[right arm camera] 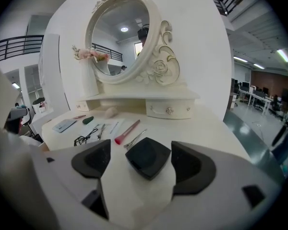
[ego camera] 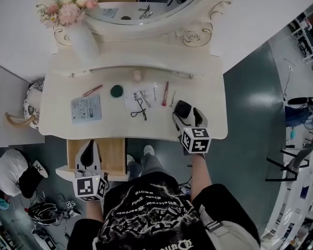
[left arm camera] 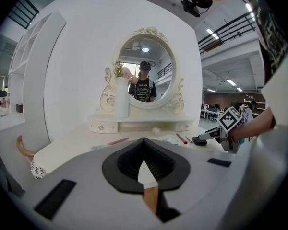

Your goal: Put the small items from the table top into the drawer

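Note:
A black square compact lies near the right front of the cream dressing table. My right gripper stands open around it, a pad on each side with a gap to both. Beyond it lie a pink brush, a silver hair clip, a black eyelash curler, a green disc and a blue packet. My left gripper is shut, empty, over the open wooden drawer below the table's front left.
A white vase of pink flowers and an oval mirror stand at the table's back. A patterned stool sits to the left. The person's shoes are beside the drawer. Bags and cables lie on the floor at left.

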Demonstrator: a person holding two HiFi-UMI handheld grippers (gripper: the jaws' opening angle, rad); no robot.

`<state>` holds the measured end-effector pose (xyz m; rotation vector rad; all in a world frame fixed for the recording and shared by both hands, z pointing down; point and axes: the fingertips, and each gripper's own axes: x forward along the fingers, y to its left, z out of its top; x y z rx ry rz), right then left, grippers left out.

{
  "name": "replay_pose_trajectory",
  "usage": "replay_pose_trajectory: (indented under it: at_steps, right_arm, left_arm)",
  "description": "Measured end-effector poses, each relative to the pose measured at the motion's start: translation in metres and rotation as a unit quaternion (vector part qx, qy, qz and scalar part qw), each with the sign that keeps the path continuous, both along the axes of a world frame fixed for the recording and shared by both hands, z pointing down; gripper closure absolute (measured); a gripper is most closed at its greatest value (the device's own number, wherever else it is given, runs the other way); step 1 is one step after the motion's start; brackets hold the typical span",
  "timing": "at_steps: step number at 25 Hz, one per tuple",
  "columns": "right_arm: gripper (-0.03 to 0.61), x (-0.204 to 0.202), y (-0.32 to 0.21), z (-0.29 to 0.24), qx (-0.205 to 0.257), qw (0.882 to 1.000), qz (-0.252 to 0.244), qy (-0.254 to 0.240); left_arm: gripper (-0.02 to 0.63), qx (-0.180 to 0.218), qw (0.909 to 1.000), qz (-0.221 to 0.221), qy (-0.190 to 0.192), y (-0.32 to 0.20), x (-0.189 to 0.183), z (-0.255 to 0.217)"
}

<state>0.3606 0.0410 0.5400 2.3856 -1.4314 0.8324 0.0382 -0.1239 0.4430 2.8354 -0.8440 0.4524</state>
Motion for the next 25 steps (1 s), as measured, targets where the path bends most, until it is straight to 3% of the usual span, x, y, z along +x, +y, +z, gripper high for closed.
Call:
replay_pose_trajectory:
  at_steps: [25]
  right_arm:
    - [0.176, 0.019, -0.011, 0.045, -0.086, 0.996, -0.025, -0.028]
  left_arm:
    - [0.598, -0.014, 0.9991, -0.036, -0.016, -0.015, 0.012, 0.009]
